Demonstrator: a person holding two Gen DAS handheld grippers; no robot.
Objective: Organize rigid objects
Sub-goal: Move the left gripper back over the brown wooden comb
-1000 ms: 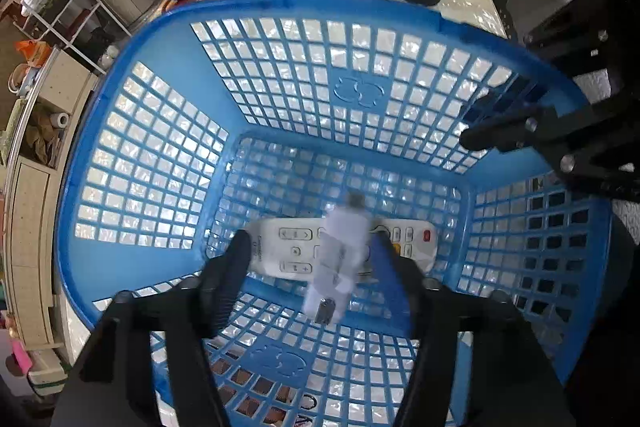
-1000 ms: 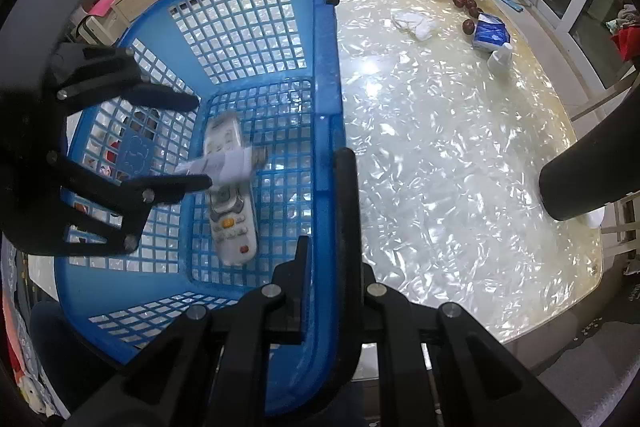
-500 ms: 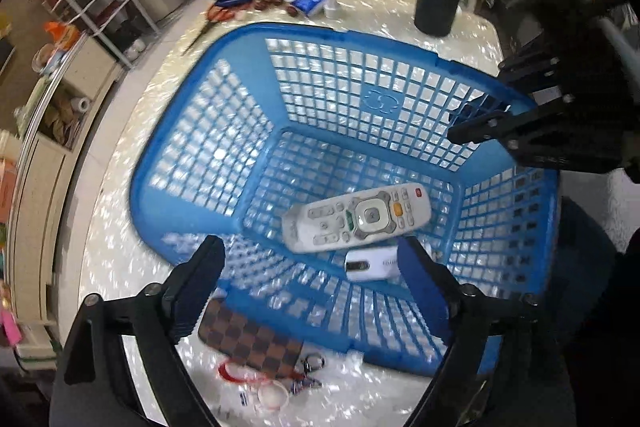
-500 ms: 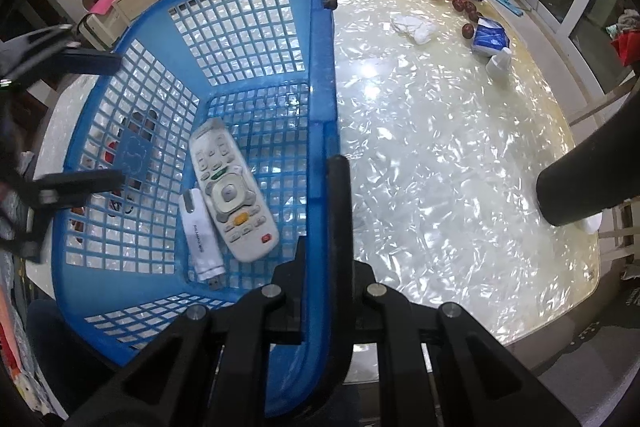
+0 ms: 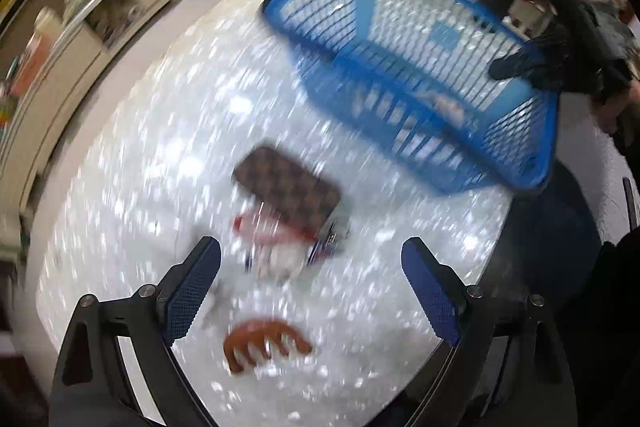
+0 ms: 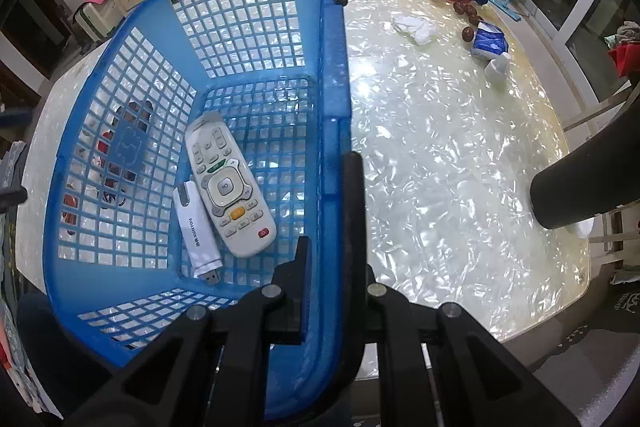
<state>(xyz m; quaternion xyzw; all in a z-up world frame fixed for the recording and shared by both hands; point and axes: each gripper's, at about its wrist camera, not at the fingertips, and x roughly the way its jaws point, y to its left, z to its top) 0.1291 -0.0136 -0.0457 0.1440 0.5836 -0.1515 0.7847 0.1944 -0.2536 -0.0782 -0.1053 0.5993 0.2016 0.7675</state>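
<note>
Nearest the wide-open, empty left gripper (image 5: pixel 310 283) lies the brown hair claw (image 5: pixel 264 343), long axis crosswise, just below the fingertips; beyond, keys (image 5: pixel 288 247), then the checkered wallet (image 5: pixel 286 189). Farther right, the right gripper (image 6: pixel 326 199) clamps the blue basket (image 6: pixel 334 75) rim.

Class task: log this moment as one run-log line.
left tongs: open, over wallet | right tongs: shut on basket rim | basket: remote, dongle
</note>
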